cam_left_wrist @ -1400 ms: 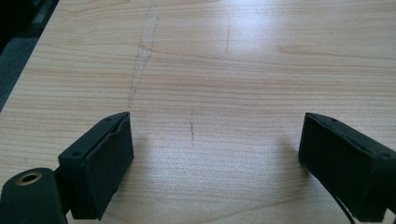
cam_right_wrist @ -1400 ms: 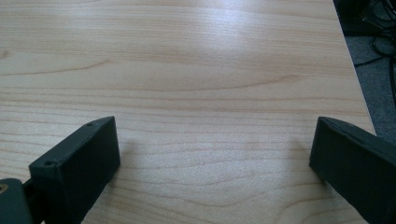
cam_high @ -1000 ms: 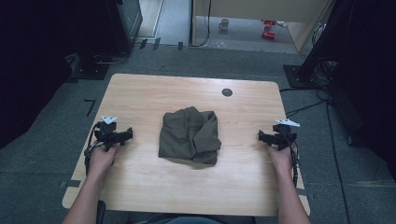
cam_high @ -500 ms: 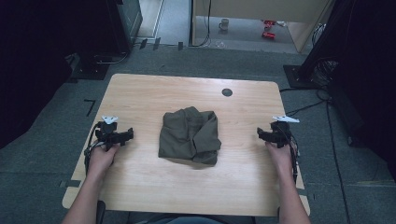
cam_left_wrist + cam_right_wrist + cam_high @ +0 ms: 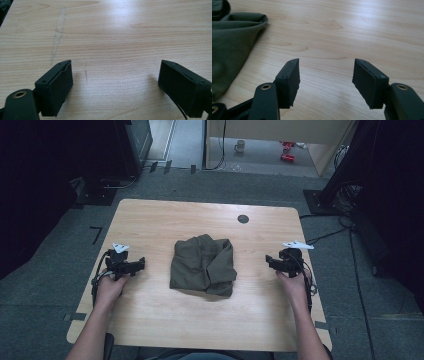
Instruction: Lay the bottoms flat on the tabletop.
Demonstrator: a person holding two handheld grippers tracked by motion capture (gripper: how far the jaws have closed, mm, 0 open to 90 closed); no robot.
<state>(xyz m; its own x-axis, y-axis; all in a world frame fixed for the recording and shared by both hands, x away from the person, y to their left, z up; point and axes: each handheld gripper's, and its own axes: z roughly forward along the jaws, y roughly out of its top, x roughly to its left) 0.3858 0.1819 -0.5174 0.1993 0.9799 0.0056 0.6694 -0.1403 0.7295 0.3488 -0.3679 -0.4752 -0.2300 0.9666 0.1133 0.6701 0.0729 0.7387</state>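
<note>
Olive garment (image 5: pixel 229 47) cut off at right gripper view's left edge

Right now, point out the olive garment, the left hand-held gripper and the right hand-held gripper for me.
olive garment (image 5: pixel 202 265), high view, middle of the folded cloth.
left hand-held gripper (image 5: pixel 140 265), high view, midway between its fingertips.
right hand-held gripper (image 5: pixel 269 261), high view, midway between its fingertips.

High view overhead, gripper views close, sharing table (image 5: pixel 150 320)

Light wooden table (image 5: pixel 150 320) — one crumpled olive garment (image 5: pixel 202 265) at centre.
</note>
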